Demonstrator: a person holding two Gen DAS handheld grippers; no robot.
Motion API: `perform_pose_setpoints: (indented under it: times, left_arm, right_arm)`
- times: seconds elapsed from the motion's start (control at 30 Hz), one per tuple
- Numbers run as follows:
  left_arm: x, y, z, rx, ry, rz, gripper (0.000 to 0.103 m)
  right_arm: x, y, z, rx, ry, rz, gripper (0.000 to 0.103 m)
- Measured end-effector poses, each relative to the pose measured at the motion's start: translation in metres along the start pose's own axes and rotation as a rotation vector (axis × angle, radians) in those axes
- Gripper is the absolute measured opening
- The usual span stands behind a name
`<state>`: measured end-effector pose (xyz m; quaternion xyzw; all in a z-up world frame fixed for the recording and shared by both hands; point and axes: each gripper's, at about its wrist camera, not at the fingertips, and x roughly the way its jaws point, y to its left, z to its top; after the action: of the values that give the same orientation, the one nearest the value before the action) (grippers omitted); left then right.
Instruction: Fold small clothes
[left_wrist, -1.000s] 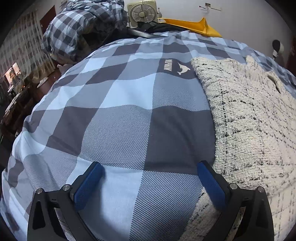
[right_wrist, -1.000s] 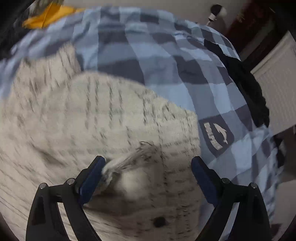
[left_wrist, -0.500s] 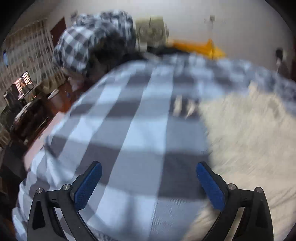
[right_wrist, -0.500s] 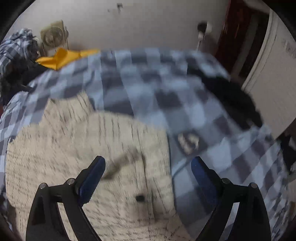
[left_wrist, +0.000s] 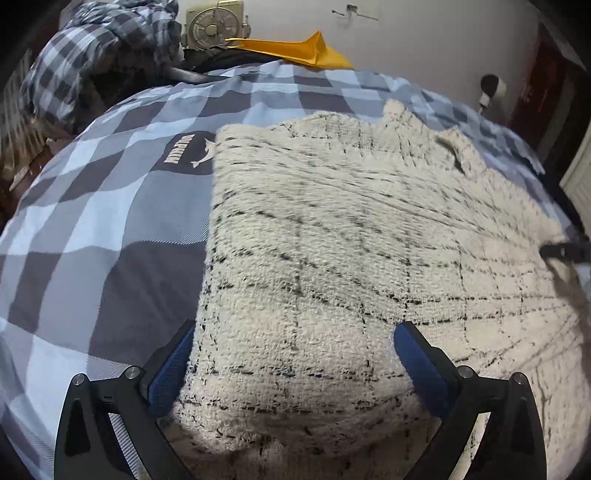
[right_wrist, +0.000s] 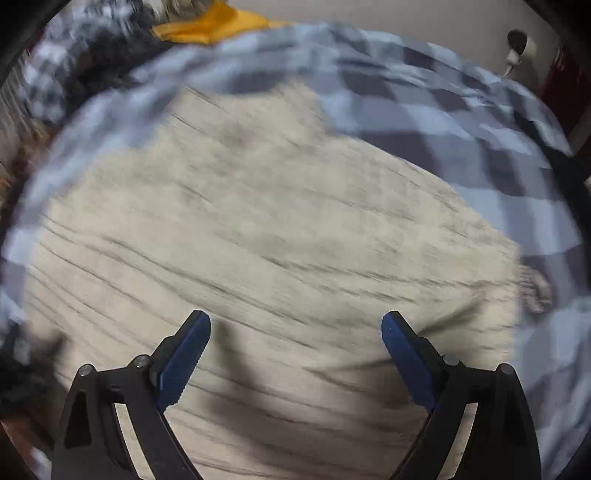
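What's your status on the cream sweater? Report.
Left gripper open over the sweater's left edge. Right gripper open above it, nothing held. Sweater flat on checked blanket, unfolded. Nothing in the way.

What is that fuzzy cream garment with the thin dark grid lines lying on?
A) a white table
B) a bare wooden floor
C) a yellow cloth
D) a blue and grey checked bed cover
D: the cream garment lies spread on the blue and grey checked bed cover.

place: home bedroom | signs: checked bedcover, table fan
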<state>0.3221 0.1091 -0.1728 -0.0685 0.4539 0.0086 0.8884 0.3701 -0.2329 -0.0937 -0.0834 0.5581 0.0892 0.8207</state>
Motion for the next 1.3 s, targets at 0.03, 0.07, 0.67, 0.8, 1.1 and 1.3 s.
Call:
perform_pose_setpoints:
  times: [0.03,0.07,0.67,0.8,1.1,1.3]
  left_arm:
    - [0.000,0.001,0.000,0.001,0.000,-0.001,0.103]
    - [0.000,0.000,0.000,0.003,0.000,-0.001,0.103]
    - [-0.237,0.006,-0.059,0.380,0.121,0.099,0.103]
    - [-0.276,0.019,-0.106,0.302,0.252,-0.046,0.103]
    - [-0.232,0.062,-0.188,0.164,0.559,-0.067,0.103]
    - [-0.196,0.053,-0.212,0.175,0.661,-0.099,0.103]
  right_arm:
    - [0.002,-0.014,-0.006,-0.004,0.004,-0.001,0.088]
    - [-0.002,-0.027,-0.011,0.005,-0.002,0.052,0.078]
    - [-0.222,-0.085,-0.180,0.163,0.012,0.138,0.082]
    - [-0.228,-0.092,-0.234,0.191,0.175,0.183,0.092]
    - [-0.139,-0.109,-0.345,0.350,0.492,0.300,0.095]
    - [-0.088,-0.115,-0.355,0.419,0.575,0.376,0.095]
